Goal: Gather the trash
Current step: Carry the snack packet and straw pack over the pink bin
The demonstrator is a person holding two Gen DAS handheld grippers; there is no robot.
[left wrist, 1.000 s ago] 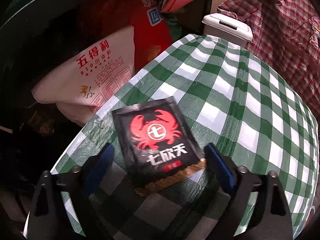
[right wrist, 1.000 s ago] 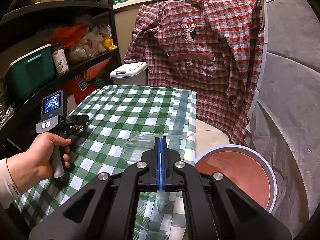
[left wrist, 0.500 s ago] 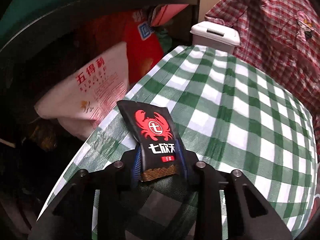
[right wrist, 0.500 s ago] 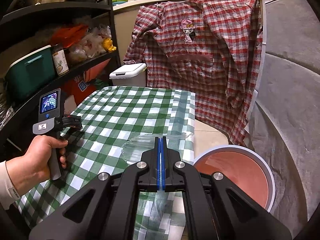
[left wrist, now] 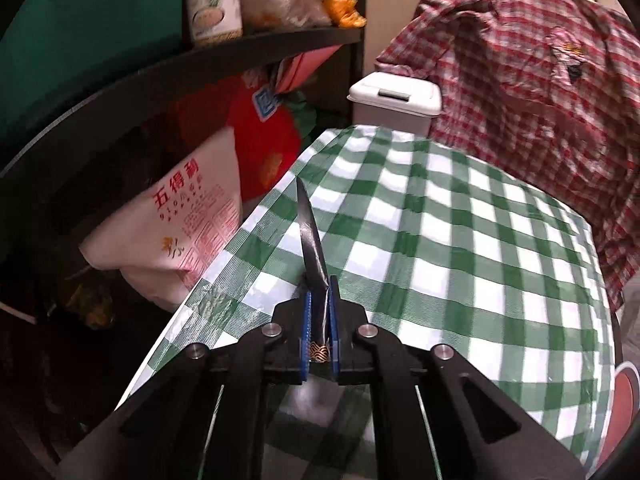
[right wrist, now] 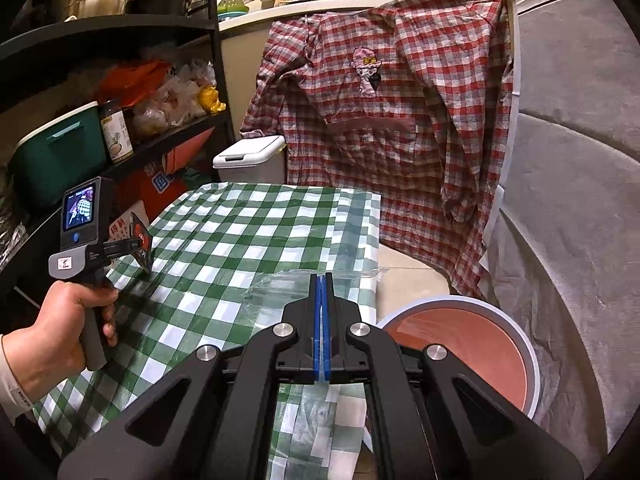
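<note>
Black sachet [left wrist: 311,240] with red crab print: thin, light, floppy foil, slick face, not fragile. Pinched edge-on at lower gold-patterned seam by left tool [left wrist: 319,334], jaws just closed onto it; rest stands up free above checked counter [left wrist: 460,240]. Best held at sealed seam, likely stiffest part; middle would buckle, could slide. Clear plastic wrap [right wrist: 288,292]: limp, crinkly, weightless, clamped in right tool [right wrist: 322,328], pressed together at counter's edge. White lidded bin [left wrist: 396,100] beyond far end; pink basin [right wrist: 464,356] just beside.

Glossy foil sachet [left wrist: 311,240]; shiny plastic checked tablecloth [left wrist: 460,248]; crinkled clear film [right wrist: 280,292]; soft woven cloth shirt [right wrist: 384,120] at twelve o'clock.
</note>
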